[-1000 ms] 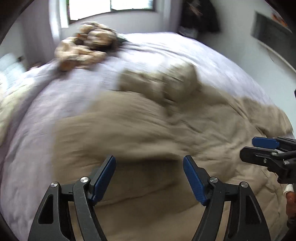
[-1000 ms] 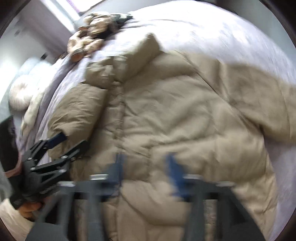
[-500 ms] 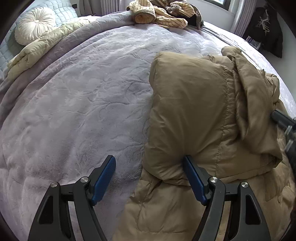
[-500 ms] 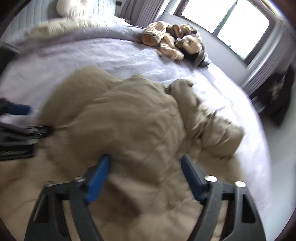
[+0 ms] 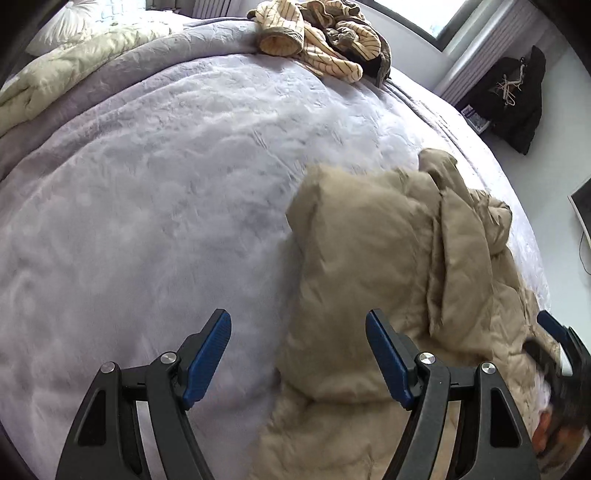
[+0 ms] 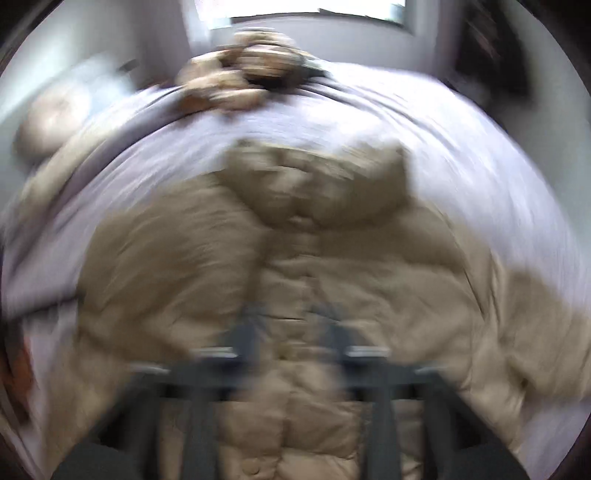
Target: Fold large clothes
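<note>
the tan puffer coat (image 5: 376,258) lay lengthwise ahead-right of the left gripper (image 5: 298,356), jaws wide and empty; the right gripper (image 6: 291,332), blurred, was opening over its front

In the left wrist view the bed cover (image 5: 177,192) lies under and ahead of the left gripper (image 5: 297,354). The padded jacket (image 5: 369,266) lies on the cover, ahead of the right finger and to the right of it; its near edge reaches in between the two fingers. Only the cover is under the left finger. The right gripper (image 5: 554,343) is far to the right, over the jacket. Far ahead, a heap of clothes (image 5: 317,33) lies at the far edge of the bed. A folded quilt (image 5: 66,77) and a pillow (image 5: 70,22) lie far ahead to the left.

In the blurred right wrist view the jacket (image 6: 295,280) lies below and ahead of the right gripper's fingers, its middle between them.
</note>
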`<act>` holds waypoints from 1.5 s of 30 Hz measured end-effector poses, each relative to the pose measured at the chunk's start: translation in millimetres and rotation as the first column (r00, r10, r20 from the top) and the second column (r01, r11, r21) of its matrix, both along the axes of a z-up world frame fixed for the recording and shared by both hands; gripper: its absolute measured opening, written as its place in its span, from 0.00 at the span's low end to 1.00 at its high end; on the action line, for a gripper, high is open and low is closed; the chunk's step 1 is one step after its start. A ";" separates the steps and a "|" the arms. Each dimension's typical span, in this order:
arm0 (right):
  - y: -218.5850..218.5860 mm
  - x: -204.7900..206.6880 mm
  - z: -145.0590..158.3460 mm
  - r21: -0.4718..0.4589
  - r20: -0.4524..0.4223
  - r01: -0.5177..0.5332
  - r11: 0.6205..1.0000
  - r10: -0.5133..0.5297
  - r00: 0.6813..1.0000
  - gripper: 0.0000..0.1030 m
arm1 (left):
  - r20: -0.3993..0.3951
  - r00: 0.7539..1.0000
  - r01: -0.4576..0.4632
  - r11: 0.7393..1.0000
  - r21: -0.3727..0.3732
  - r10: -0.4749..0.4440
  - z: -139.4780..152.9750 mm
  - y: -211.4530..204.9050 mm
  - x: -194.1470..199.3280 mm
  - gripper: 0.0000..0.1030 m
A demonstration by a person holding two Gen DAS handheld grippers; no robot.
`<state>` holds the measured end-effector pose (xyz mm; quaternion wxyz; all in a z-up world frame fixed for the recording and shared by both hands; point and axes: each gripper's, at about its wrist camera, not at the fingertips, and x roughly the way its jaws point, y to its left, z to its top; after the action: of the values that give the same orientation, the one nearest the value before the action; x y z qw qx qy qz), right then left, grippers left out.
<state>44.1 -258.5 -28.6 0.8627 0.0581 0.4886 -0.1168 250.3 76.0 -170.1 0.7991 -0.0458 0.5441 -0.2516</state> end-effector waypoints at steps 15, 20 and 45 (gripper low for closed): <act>135.0 49.2 -43.2 -0.347 -0.040 -0.293 0.891 0.298 0.954 0.92 | -0.192 0.977 -0.128 0.979 -0.157 0.097 -36.3 7.7 28.7 0.74; 128.5 65.9 -70.5 -0.431 -0.076 -0.202 0.879 0.188 0.979 0.53 | -0.172 0.983 -0.085 0.991 -0.103 0.066 -47.6 -3.3 25.0 0.74; -57.6 -31.8 -76.3 0.111 -0.077 0.499 0.859 -0.493 0.866 0.07 | 0.178 0.962 0.200 0.978 0.053 -0.206 2.4 -77.0 31.7 0.19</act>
<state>12.3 -316.1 -104.9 0.7866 0.2339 0.4834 -0.3049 282.0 -1.0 -167.7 0.8163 0.0473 0.4746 -0.3258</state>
